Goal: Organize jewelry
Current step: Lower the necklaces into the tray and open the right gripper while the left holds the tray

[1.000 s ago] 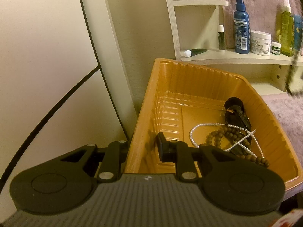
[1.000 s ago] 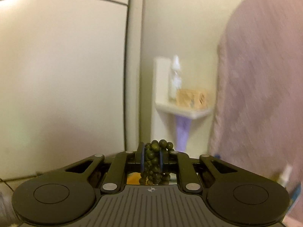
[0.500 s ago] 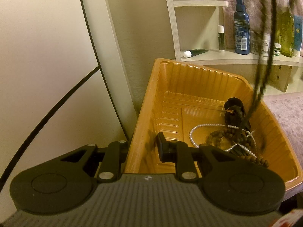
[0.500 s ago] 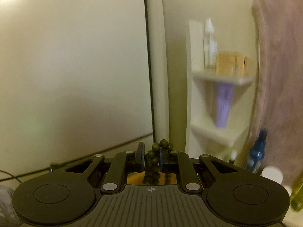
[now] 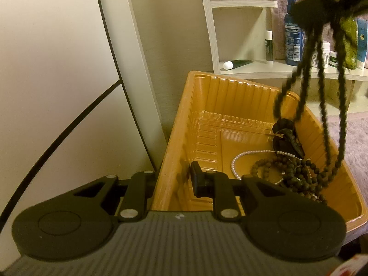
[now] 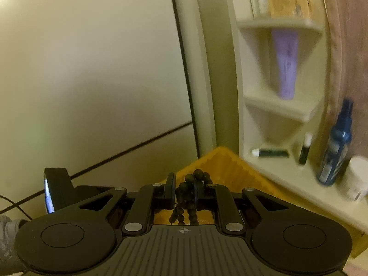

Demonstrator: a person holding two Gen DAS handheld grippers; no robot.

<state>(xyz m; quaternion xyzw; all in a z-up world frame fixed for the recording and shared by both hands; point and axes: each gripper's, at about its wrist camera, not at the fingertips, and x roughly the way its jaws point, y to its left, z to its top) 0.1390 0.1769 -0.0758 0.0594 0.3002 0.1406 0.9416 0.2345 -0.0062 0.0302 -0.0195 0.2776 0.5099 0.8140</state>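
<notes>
An orange plastic tray (image 5: pixel 207 105) holds a pearl necklace (image 5: pixel 239 158), a brown bead strand (image 5: pixel 278 172) and a black piece (image 5: pixel 287 138). My left gripper (image 5: pixel 171 181) is shut on the tray's left wall, one finger inside, one outside. My right gripper (image 6: pixel 184 189) is shut on a dark bead necklace (image 6: pixel 186 197). In the left wrist view that necklace (image 5: pixel 322 96) hangs in long loops from my right gripper at the top right, its lower end down in the tray over the other jewelry. The tray's corner (image 6: pixel 220 161) shows beyond my right fingers.
A white corner shelf (image 5: pixel 248 71) behind the tray carries a blue spray bottle (image 5: pixel 293 36), a tube (image 5: pixel 237 64), jars and a green bottle. A pale cabinet panel (image 5: pixel 57 69) stands on the left. A mauve cloth (image 5: pixel 358 142) lies right of the tray.
My right gripper has swung in over the tray with the dark bead necklace, whose loops now hang down into the tray. My left gripper and the tray have not moved.
</notes>
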